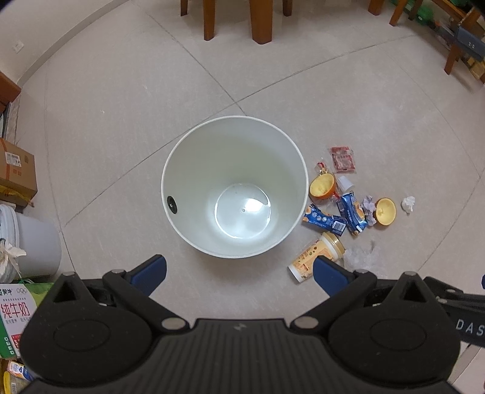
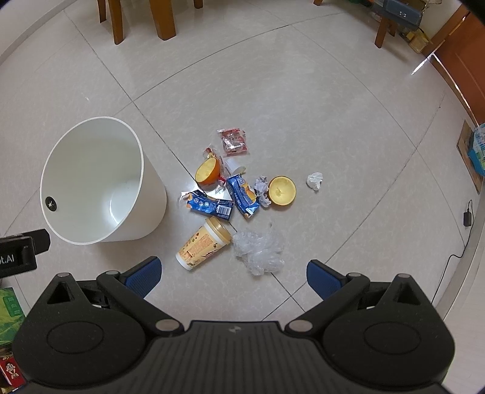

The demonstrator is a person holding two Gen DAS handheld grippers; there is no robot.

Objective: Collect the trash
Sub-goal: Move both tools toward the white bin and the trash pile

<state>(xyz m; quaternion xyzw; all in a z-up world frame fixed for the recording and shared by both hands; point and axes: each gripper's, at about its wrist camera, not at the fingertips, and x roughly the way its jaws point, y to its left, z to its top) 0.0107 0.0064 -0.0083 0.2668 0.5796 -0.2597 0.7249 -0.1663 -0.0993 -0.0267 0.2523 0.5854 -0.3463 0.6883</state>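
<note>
A white bin stands empty on the tiled floor. Trash lies to its right: a yellow drink cup on its side, crumpled clear plastic, two blue cartons, two orange halves, a red wrapper and a white tissue ball. My left gripper hovers open above the bin's near rim. My right gripper hangs open above the cup and plastic, holding nothing.
Wooden chair and table legs stand at the far side. Cardboard boxes, a grey bucket and a milk carton box crowd the left. A black cable and plug lie along the right wall.
</note>
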